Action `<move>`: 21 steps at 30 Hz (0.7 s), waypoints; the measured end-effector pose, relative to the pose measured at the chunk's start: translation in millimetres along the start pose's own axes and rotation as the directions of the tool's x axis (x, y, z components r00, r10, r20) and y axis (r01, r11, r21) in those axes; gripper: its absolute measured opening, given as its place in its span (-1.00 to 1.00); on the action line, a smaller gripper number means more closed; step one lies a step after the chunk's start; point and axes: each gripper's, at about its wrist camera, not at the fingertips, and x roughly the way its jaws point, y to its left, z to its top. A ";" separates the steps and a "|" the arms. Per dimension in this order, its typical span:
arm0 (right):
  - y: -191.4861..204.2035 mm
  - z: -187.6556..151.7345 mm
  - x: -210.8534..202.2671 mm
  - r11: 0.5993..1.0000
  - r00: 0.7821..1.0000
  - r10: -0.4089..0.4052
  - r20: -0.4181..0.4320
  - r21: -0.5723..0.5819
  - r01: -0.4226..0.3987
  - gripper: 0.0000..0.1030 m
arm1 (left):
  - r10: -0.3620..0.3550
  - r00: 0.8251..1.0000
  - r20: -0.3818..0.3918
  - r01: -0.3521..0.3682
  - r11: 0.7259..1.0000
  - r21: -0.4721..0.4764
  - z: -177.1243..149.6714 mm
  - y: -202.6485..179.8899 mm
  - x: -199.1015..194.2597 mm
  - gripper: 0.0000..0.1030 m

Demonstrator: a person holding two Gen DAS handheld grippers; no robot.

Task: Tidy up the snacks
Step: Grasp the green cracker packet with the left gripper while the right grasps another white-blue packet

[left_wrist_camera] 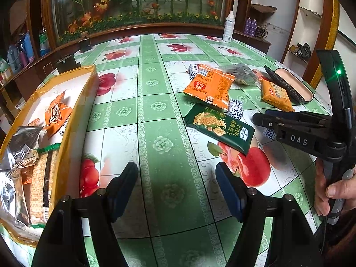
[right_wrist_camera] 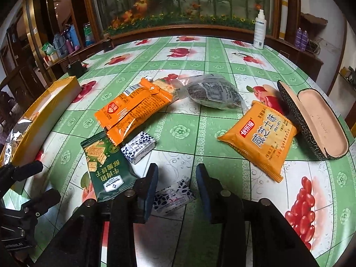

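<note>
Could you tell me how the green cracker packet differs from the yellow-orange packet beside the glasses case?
The green cracker packet is dark green and pictures square crackers; the yellow-orange packet carries large dark characters and a red logo. The green one is long and narrow, the yellow-orange one squarer. The green one lies left of the right tongs, the other to their right, touching the open glasses case. Both lie flat and sealed on the tablecloth.

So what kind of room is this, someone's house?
Probably a home dining or living room: a table under a fruit-print tablecloth, a wood-framed panel of fake flowers and bamboo behind it, and shelves of bottles. An open glasses case lies among the snacks.
</note>
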 end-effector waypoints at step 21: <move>9.5 -1.6 -2.5 0.974 0.975 0.223 -0.001 0.043 -0.222 -0.54 | -0.044 0.999 0.027 0.045 0.999 -0.018 9.7 2.0 -7.3 0.40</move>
